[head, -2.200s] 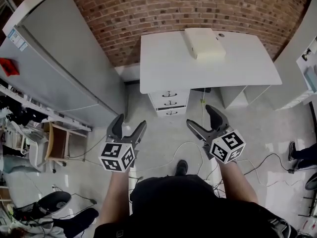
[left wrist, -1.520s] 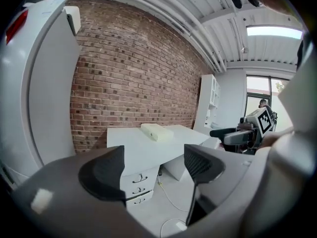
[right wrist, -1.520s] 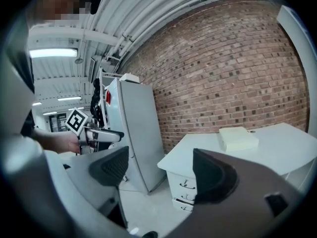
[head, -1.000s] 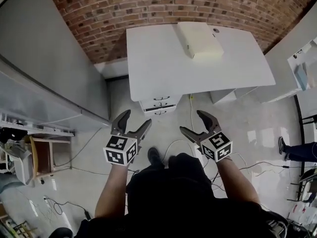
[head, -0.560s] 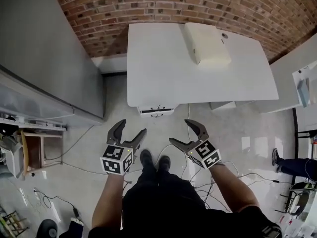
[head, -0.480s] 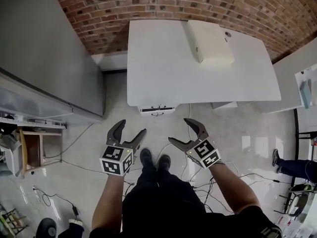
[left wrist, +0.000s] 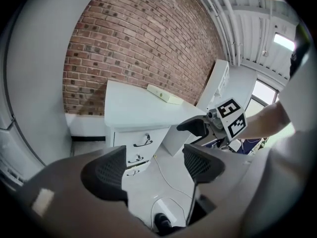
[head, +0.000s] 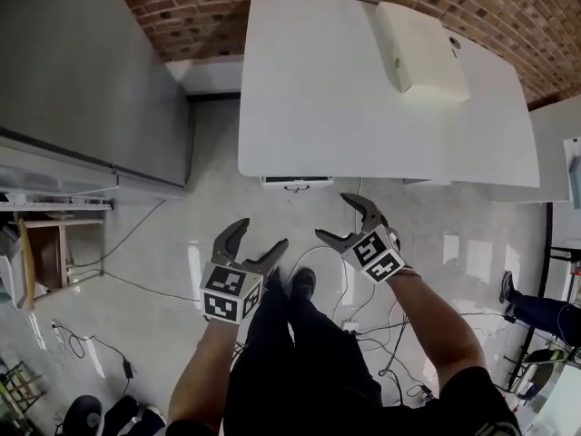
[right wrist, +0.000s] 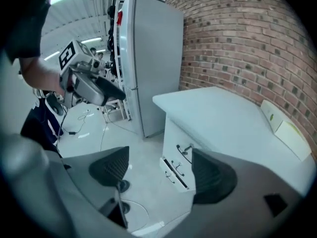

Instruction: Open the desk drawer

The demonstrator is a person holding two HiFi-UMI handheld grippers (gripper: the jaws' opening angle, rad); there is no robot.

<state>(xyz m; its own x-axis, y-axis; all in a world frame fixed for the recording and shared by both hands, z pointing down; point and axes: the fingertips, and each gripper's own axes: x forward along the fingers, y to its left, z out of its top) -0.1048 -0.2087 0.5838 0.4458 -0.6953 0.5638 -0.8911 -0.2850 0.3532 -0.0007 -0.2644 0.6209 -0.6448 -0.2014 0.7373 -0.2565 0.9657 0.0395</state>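
Note:
The white desk (head: 354,89) stands against the brick wall. Its drawer stack (head: 296,183) shows only as a thin strip under the front edge in the head view. The left gripper view shows the drawer fronts (left wrist: 134,147) with three dark handles, one above the other. They appear again in the right gripper view, drawer fronts (right wrist: 177,166) below the desk corner. My left gripper (head: 259,236) is open and empty, above the floor short of the drawers. My right gripper (head: 337,218) is open too, a little nearer the desk edge. Neither touches a handle.
A cream box (head: 422,48) lies on the desk's far right. A tall grey cabinet (head: 82,71) stands left of the desk. Cables (head: 327,271) trail over the pale floor around the person's shoes (head: 304,282). A small shelf unit (head: 41,252) sits at the far left.
The person has stepped closer, so the desk now hides most of the drawer stack from above. Both grippers came forward with them and stay open.

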